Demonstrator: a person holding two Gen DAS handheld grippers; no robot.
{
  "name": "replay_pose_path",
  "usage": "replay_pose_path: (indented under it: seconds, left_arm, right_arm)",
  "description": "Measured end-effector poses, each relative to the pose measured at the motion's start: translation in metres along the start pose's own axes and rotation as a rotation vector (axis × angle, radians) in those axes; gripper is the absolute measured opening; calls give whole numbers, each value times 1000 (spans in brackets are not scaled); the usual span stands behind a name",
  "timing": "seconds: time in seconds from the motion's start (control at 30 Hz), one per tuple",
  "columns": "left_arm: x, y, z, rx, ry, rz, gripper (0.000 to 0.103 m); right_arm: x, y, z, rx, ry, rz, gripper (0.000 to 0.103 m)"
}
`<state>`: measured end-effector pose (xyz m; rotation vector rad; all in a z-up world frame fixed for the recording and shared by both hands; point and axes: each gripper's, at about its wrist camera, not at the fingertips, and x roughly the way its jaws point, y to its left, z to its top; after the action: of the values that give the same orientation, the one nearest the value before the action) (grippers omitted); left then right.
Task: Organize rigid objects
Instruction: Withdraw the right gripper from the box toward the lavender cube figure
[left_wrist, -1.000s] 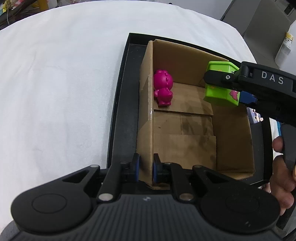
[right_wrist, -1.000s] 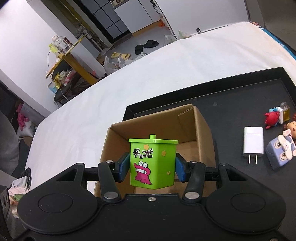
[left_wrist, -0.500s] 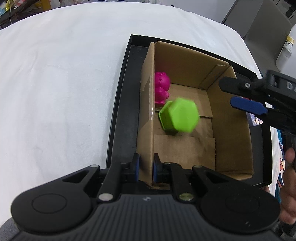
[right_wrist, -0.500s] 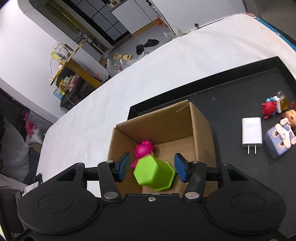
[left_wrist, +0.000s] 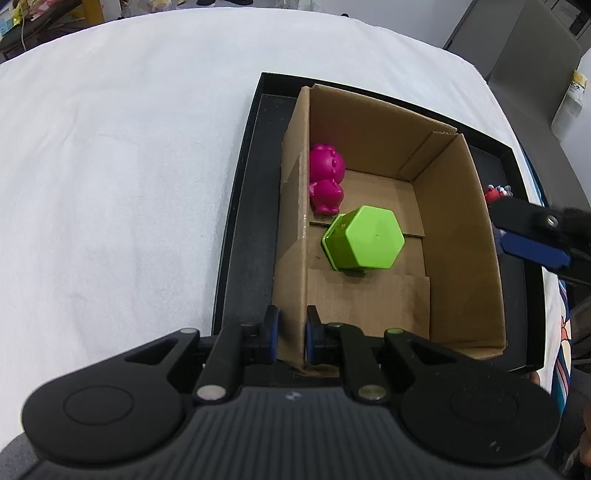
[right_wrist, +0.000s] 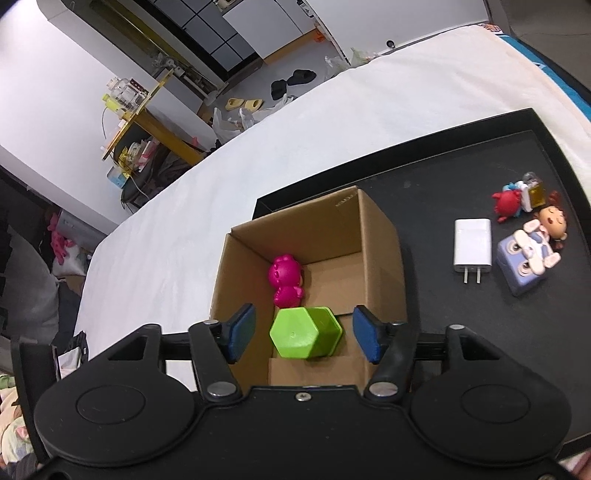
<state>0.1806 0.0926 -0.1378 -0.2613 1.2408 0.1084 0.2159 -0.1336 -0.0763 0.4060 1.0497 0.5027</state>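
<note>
Green pot (right_wrist: 304, 338) lay tipped on the floor of the cardboard box (right_wrist: 380, 258), hexagonal base up, just below and between the fingers of the right tool (right_wrist: 303, 334), which was released and empty. Pink figure (right_wrist: 286, 280) sat just beyond the pot, against the box wall. Left tool (left_wrist: 291, 332) was clenched on the near wall of the box, steadying it.

Judgement: drop-off step done for the pot; next came a fetch from the loose items. White charger (right_wrist: 472, 249), red crab toy (right_wrist: 508, 205) and doll on the blue block (right_wrist: 528, 254) sat on the black tray (right_wrist: 424, 184), off to the right of the right tool.

Clearance: the right tool needed to lift over the box's right wall before swinging right. Open tray lay between box and charger. Charger lay flat, so a low pinch looked tight. Box floor ahead of the left tool had room.
</note>
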Motion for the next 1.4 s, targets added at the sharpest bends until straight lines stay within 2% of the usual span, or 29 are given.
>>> replay_pose_path:
  seconds: [0.27, 0.93, 1.4]
  left_arm:
    - [-3, 1, 0, -11, -11, 8, 11]
    - [-8, -6, -4, -2, -56, 66, 9]
    - [-13, -4, -8, -14, -75, 64, 9]
  right_arm:
    - [-16, -11, -1, 2, -25, -34, 75]
    - [-46, -62, 5, 85, -78, -72, 79]
    - [-54, -100, 16, 182, -117, -83, 79]
